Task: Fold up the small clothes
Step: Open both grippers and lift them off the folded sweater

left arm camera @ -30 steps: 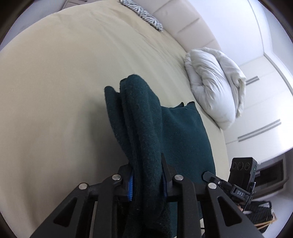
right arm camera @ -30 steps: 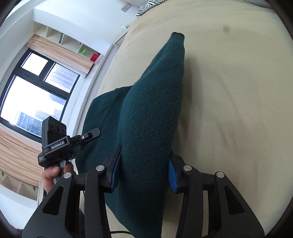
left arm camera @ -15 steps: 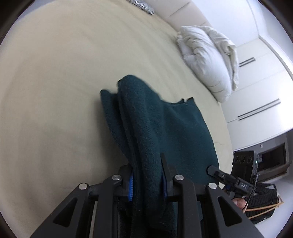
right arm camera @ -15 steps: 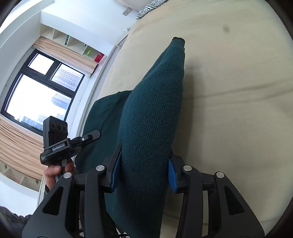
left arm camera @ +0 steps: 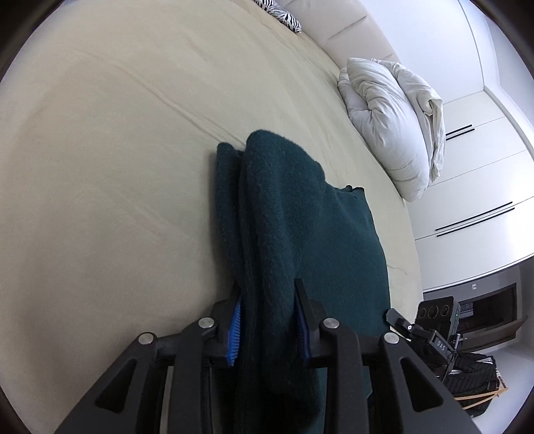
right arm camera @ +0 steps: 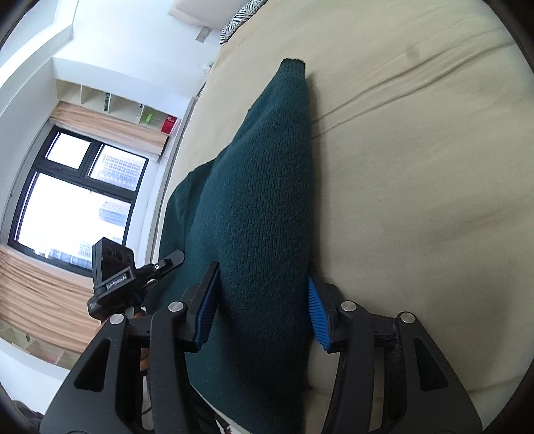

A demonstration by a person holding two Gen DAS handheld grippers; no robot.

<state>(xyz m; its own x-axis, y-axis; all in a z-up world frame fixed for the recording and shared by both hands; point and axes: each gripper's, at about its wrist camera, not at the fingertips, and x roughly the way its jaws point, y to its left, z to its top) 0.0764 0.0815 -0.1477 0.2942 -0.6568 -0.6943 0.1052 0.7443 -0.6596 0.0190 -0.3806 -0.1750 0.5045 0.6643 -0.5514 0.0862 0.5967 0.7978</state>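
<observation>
A dark green knitted garment (left arm camera: 293,233) lies partly on a beige bed (left arm camera: 100,167). My left gripper (left arm camera: 268,320) is shut on a bunched fold of it, held up off the sheet. My right gripper (right arm camera: 263,310) is shut on another fold of the same garment (right arm camera: 263,200), which stretches away to a narrow end on the bed. Each gripper shows in the other's view: the right gripper (left arm camera: 430,334) low at the right, the left gripper (right arm camera: 116,280) low at the left.
A white rolled duvet (left arm camera: 390,123) lies at the bed's far right side. A zebra-striped pillow (left arm camera: 283,15) sits at the headboard. White wardrobes (left arm camera: 474,200) stand beyond the bed. A window (right arm camera: 73,200) with curtains is at the left.
Both grippers have carried the garment a little forward over the bed and lower towards the sheet. Both stay shut on it.
</observation>
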